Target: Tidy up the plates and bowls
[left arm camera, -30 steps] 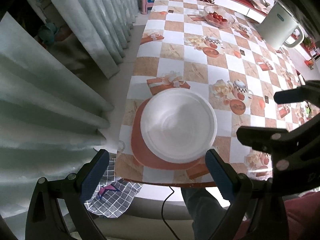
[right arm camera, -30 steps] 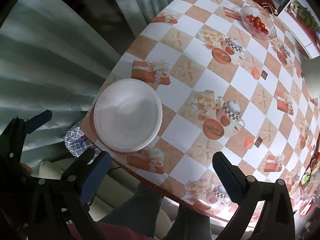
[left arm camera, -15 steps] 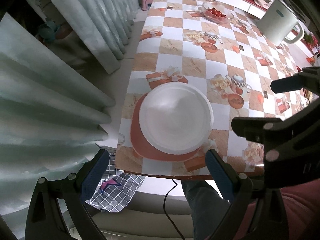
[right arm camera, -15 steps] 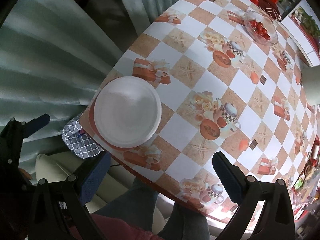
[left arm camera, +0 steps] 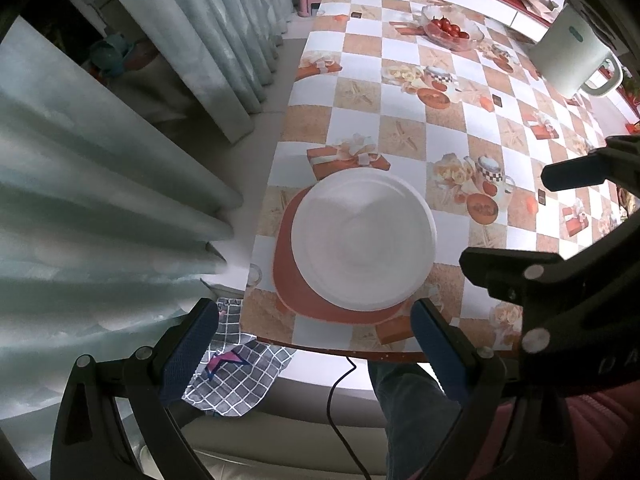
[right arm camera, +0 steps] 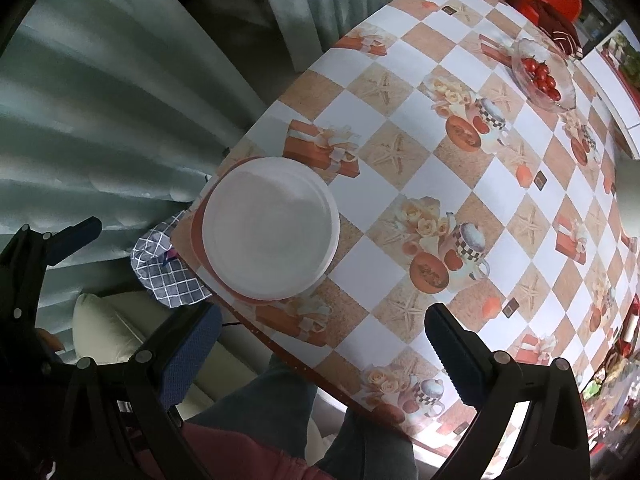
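A white bowl (left arm camera: 362, 238) sits stacked on a red-brown plate (left arm camera: 292, 284) at the near left corner of the checkered table (left arm camera: 400, 120). The same bowl (right arm camera: 270, 228) and plate (right arm camera: 196, 228) show in the right wrist view. My left gripper (left arm camera: 314, 340) is open and empty, held above and short of the table's near edge. My right gripper (right arm camera: 320, 344) is open and empty, above the near edge, to the right of the bowl. The right gripper also shows at the right of the left wrist view (left arm camera: 560, 240).
A glass bowl of tomatoes (left arm camera: 450, 30) and a white kettle (left arm camera: 572, 60) stand at the far end. Curtains (left arm camera: 120, 160) hang left of the table. A checked cloth (left arm camera: 236, 376) lies below the table's edge beside my legs (right arm camera: 280, 408).
Both grippers have pulled up and back from the table, so the bowl and plate look smaller and farther. Both stay open. The bowl and plate have not moved.
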{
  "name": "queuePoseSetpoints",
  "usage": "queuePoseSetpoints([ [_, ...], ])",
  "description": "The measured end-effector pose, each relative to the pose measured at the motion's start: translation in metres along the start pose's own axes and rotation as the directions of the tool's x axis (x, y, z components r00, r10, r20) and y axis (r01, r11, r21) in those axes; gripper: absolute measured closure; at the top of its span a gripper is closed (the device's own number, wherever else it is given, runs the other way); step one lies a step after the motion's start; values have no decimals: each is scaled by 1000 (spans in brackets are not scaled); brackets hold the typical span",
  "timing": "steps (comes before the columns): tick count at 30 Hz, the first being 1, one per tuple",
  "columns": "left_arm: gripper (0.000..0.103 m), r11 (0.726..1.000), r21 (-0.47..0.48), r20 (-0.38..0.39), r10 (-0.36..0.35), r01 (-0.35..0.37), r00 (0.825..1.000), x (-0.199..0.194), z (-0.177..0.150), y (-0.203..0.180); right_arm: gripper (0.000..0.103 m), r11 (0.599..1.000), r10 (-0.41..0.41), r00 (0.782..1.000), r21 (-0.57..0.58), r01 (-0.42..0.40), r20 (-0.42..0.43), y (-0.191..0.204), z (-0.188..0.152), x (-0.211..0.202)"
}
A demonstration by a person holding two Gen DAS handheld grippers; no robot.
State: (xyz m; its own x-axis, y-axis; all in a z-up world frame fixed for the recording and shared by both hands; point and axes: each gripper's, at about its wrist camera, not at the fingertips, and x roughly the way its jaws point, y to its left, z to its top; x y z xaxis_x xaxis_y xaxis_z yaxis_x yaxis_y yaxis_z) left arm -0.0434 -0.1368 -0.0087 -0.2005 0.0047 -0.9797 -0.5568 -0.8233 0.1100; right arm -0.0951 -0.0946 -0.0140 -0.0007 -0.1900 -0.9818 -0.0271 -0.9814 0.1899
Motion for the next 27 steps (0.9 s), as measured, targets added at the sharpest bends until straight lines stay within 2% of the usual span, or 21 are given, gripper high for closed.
queuePoseSetpoints([
  [6, 5, 1000, 0, -20, 9, -9, 1000, 2, -1, -2, 1, 1000, -9, 998, -19, 8, -55, 1, 0, 12],
  [10, 5, 1000, 3, -39, 12, -12, 999, 4, -2, -3, 1, 1000, 1, 999, -28, -2, -40, 1, 0, 10],
  [23, 5, 1000, -10, -86, 21, -22, 996, 11, -5, -1, 1, 998, 45, 996, -34, -48, -72, 1, -1, 22],
  [25, 5, 999, -14, -76, 27, -29, 997, 11, -6, -1, 1, 998, 52, 996, -35, -55, -75, 1, -1, 23],
  [27, 5, 1000, -23, -32, 18, -19, 999, 4, -6, 0, 1, 997, 61, 995, -36, -64, -77, 2, -1, 24],
])
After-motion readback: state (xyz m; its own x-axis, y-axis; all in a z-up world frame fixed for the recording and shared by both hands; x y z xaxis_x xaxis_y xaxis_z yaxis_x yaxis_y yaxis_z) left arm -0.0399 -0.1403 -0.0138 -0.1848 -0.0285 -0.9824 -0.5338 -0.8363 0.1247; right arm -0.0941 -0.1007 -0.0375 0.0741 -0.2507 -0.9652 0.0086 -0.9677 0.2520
